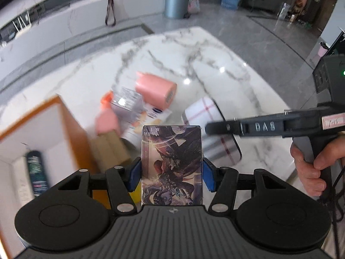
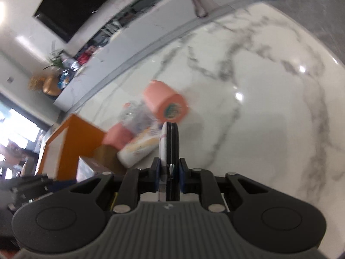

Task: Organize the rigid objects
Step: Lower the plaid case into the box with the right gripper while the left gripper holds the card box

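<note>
The left gripper (image 1: 171,172) clamps an illustrated card box (image 1: 171,166); the right gripper (image 2: 169,170) pinches a thin plaid-faced mirror (image 2: 169,142). One dark tube (image 1: 36,172) already lies in the orange box (image 1: 71,125). Beyond, a pink cylinder (image 1: 156,89) and bottles still litter the marble table (image 1: 237,86).

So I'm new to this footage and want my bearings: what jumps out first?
The illustrated card box clamped in the left gripper fills the foreground. Beyond it, a pink roll tops a heap of bottles on the marble table, beside an orange box at left. The right gripper pinches a thin flat disc edge-on.
</note>
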